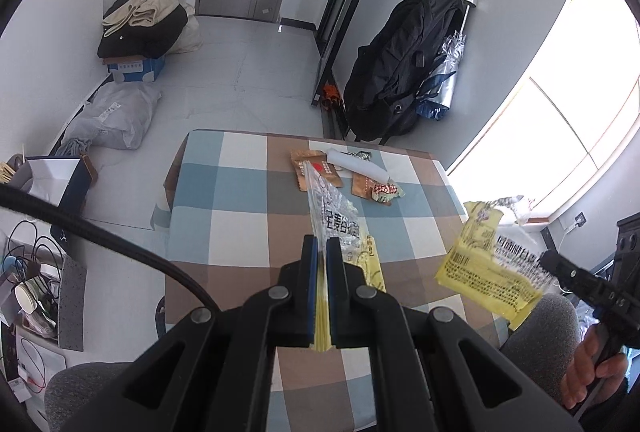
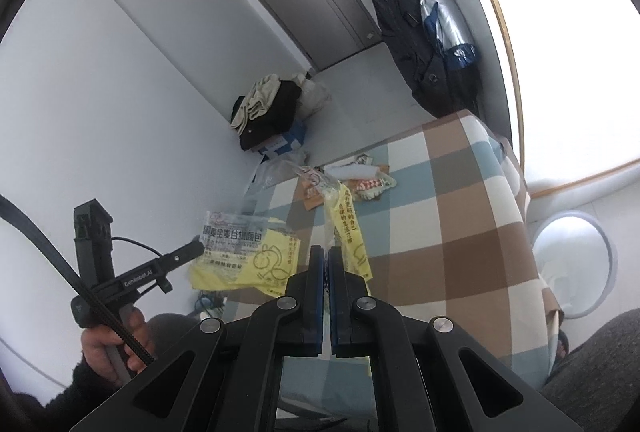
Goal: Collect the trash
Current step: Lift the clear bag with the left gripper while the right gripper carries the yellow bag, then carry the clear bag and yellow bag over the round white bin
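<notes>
My left gripper (image 1: 322, 246) is shut on a yellow and clear bread wrapper (image 1: 334, 208), held above the checked table (image 1: 240, 200). My right gripper (image 2: 326, 252) is shut on a second yellow and clear wrapper (image 2: 348, 224), also above the table. Each gripper shows in the other's view with its wrapper: the right one (image 1: 560, 268) with its wrapper (image 1: 488, 264), the left one (image 2: 192, 250) with its wrapper (image 2: 248, 252). A small heap of trash lies at the table's far side: brown sachets (image 1: 316, 164), a white crumpled paper (image 1: 356, 164) and a red and white wrapper (image 1: 386, 190).
A black bag and a silver umbrella (image 1: 404, 64) hang on the wall beyond the table. Clothes on a box (image 1: 140, 28) and a grey sack (image 1: 116, 116) sit on the floor to the left. Cables and cups (image 1: 28, 284) crowd the near left. A round white bin (image 2: 572, 268) stands right of the table.
</notes>
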A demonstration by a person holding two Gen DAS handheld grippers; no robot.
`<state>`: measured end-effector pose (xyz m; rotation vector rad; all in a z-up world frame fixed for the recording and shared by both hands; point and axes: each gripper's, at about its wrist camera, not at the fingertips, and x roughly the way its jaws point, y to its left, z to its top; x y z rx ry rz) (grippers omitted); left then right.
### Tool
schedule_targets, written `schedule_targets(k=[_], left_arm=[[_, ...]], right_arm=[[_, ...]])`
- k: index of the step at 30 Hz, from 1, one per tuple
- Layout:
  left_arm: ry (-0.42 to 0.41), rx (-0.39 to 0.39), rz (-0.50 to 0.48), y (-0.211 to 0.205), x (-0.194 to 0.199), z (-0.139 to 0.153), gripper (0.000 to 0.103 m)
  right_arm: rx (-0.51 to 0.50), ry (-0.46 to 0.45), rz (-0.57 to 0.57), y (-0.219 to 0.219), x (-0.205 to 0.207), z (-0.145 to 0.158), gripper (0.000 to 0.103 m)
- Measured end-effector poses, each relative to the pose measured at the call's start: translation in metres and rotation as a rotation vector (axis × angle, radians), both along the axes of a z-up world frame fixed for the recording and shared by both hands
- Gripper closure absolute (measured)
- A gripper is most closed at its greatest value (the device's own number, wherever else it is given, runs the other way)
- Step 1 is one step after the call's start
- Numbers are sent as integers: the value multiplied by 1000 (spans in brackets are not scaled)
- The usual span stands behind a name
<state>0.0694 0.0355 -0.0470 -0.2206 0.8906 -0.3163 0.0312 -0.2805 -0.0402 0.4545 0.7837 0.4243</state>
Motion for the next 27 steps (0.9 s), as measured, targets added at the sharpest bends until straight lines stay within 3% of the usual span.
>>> schedule_targets(k=[12,27], left_arm=[[-35,-59,-36,-13,5,16,102],[-46,-134,-223,-137,34,44,102]], right_arm=[[0,-83,-66,-8,5,50,102],[-34,-177,-220,-88,-6,110,102]])
